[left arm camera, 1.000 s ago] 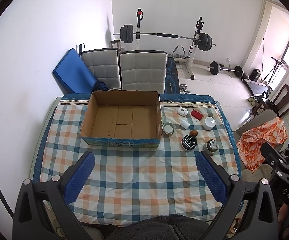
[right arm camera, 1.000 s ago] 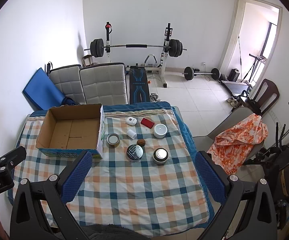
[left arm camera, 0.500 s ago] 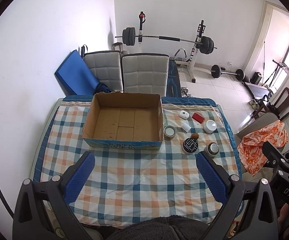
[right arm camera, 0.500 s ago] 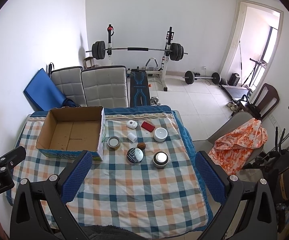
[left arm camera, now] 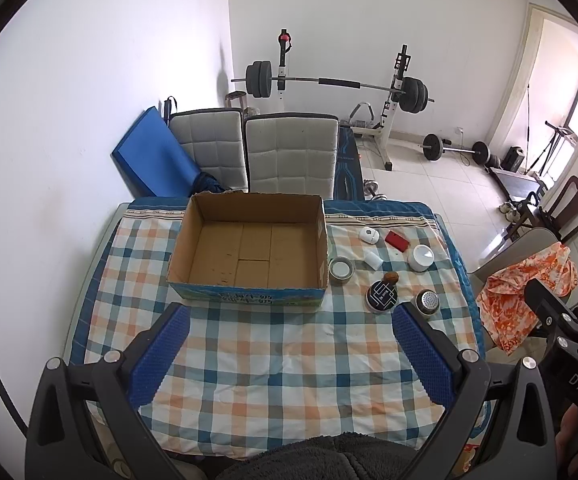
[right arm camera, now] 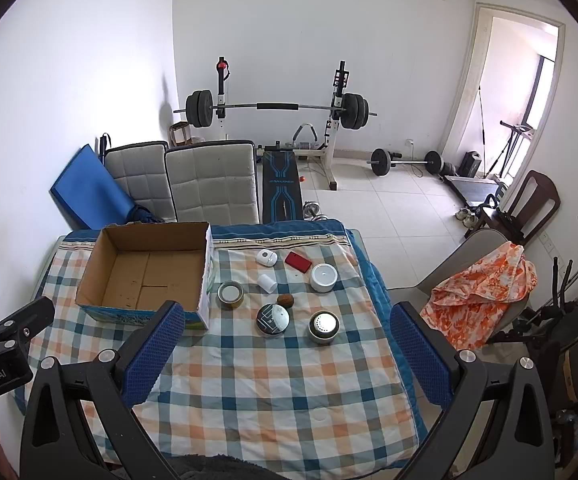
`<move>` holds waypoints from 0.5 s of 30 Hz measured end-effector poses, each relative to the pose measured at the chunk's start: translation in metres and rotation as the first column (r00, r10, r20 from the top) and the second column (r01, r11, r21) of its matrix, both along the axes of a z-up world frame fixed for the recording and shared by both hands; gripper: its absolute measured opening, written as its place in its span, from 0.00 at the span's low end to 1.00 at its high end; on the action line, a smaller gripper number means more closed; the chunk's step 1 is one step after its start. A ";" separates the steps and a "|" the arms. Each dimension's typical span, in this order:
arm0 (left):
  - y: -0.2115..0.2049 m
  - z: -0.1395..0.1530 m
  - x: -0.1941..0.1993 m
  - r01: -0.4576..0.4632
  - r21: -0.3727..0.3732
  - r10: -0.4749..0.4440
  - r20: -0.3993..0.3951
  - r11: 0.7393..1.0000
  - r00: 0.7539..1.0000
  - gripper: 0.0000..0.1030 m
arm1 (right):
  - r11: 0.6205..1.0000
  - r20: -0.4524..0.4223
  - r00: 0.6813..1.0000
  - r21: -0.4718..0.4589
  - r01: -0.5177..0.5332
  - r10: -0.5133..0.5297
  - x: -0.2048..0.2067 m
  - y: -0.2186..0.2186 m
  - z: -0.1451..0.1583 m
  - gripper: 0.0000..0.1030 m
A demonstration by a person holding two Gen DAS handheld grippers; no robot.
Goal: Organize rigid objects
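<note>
Left gripper (left arm camera: 289,354) jaws spread wide, nothing between them, held above the near part of the checked tablecloth (left arm camera: 281,364). Right gripper (right arm camera: 285,354) same: jaws wide apart, empty, above the cloth. Cardboard box (left arm camera: 249,250) sits open and empty on the far-left part of the table. Loose items lie right of the box, all apart from both grippers: tape roll (right arm camera: 230,294) just beside the box wall, black round tin (right arm camera: 273,320), metal shaker (right arm camera: 323,326), small brown nut (right arm camera: 285,300), white cylinder (right arm camera: 267,283), white round puck (right arm camera: 323,277), red case (right arm camera: 298,261), white oval gadget (right arm camera: 266,257). Weight bench and barbell rack (right arm camera: 277,108) behind.
</note>
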State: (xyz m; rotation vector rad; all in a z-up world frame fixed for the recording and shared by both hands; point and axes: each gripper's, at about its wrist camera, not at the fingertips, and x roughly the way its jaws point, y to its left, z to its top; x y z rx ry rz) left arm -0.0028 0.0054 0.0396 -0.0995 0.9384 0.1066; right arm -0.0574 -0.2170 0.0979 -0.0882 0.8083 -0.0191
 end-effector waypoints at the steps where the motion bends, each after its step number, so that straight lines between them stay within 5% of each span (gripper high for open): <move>1: 0.000 0.000 0.001 0.001 0.000 -0.001 0.000 1.000 1.000 1.00 | 1.000 -0.001 1.000 0.000 0.002 -0.002 0.000 0.000 0.000 1.00; 15: 0.000 0.004 0.003 0.004 0.004 -0.004 0.004 1.000 1.000 1.00 | 1.000 0.008 1.000 -0.001 -0.001 0.001 -0.002 -0.001 0.003 1.00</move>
